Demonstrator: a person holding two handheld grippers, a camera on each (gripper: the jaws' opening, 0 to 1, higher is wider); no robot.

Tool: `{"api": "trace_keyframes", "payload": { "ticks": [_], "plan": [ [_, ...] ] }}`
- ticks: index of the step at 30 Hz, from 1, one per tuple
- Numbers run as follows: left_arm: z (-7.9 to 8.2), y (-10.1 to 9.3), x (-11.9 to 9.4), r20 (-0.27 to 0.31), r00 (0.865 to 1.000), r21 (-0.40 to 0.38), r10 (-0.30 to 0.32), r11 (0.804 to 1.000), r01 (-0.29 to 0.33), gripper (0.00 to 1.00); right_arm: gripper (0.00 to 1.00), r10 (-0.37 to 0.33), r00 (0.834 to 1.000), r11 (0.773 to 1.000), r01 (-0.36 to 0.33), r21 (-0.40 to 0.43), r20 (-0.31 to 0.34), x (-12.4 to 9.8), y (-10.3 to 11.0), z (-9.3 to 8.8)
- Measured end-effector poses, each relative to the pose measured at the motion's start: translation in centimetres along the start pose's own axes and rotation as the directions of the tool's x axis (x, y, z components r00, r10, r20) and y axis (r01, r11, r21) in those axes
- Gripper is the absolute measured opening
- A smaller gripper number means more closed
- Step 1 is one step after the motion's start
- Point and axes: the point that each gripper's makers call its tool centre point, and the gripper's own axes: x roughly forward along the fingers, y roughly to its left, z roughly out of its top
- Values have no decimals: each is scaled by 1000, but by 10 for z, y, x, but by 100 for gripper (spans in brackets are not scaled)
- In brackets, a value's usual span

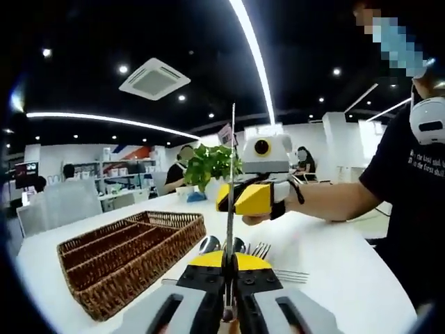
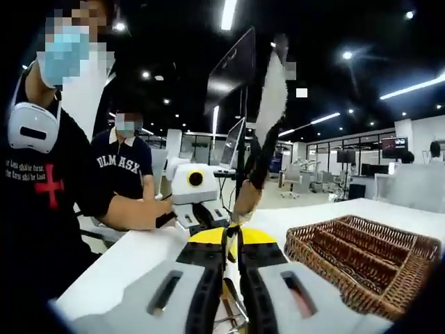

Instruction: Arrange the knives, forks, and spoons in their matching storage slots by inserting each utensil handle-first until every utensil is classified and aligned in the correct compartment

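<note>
In the left gripper view, the left gripper had its fingers closed on a knife, held upright with the blade rising straight above the yellow tips. Just beyond the fingers, spoons and forks lay on the white surface — the wicker tray sat to their left. In the right gripper view, the right gripper was clamped on a dark-handled knife pointing up, slightly tilted — the tray lay to the right of its fingers.
</note>
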Motion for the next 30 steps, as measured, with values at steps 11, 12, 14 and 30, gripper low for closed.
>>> {"api": "trace_keyframes", "payload": {
  "ticks": [11, 12, 14, 30],
  "plan": [
    [7, -3, -19, 28, 999, -33, -42, 999, 43, 1, 10, -42, 989, 997, 33, 66, 143, -33, -14, 32],
    [7, -4, -19, 26, 998, -36, -49, 998, 50, 1, 12, -43, 987, 997, 32, 67, 156, -35, -14, 35],
    [4, -9, -20, 11, 997, -41, -72, 997, 72, 1, 14, -31, 986, 997, 19, 70, 165, -39, -12, 38],
    [-5, -23, -18, -19, 989, -56, -144, 988, 143, 4, 0, 122, 965, 989, -139, 56, 231, -40, 18, 49]
  ]
}}
